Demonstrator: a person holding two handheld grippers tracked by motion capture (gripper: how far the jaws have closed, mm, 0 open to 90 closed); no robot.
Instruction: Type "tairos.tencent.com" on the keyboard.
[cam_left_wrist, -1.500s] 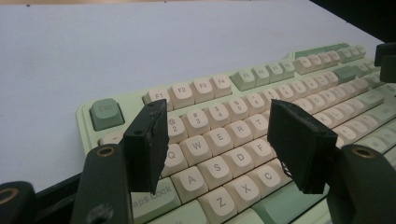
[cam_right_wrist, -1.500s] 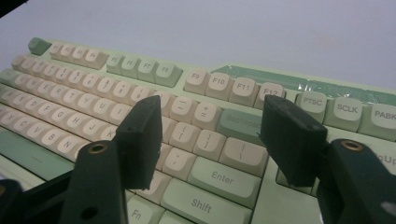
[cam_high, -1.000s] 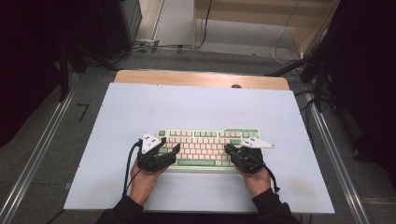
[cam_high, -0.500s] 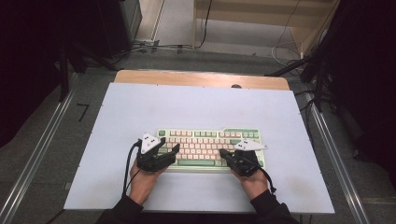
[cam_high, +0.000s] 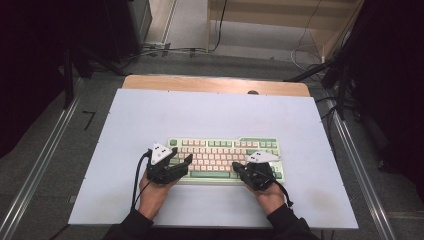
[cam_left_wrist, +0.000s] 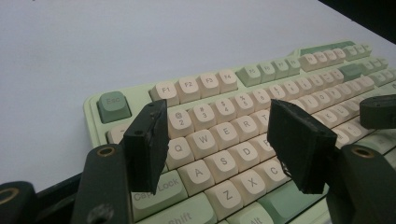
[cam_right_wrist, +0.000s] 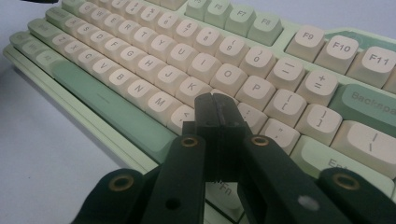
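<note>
Right gripper view: right gripper (cam_right_wrist: 218, 109) pressed together as one tip for poking keyboard (cam_right_wrist: 261, 84) keys | left gripper (cam_left_wrist: 224, 135) spread apart, idle above QWERTY rows | keyboard flat on worktop (cam_high: 210, 115)

Your right gripper (cam_right_wrist: 218, 111) has its two black jaws pressed together with nothing between them, and they have just been closing. Their tips sit low over the keyboard (cam_right_wrist: 140, 70), above the keys just past K and M, beside the long green spacebar (cam_right_wrist: 112, 109). The keyboard rests on a pale table surface (cam_right_wrist: 42, 149).
</note>
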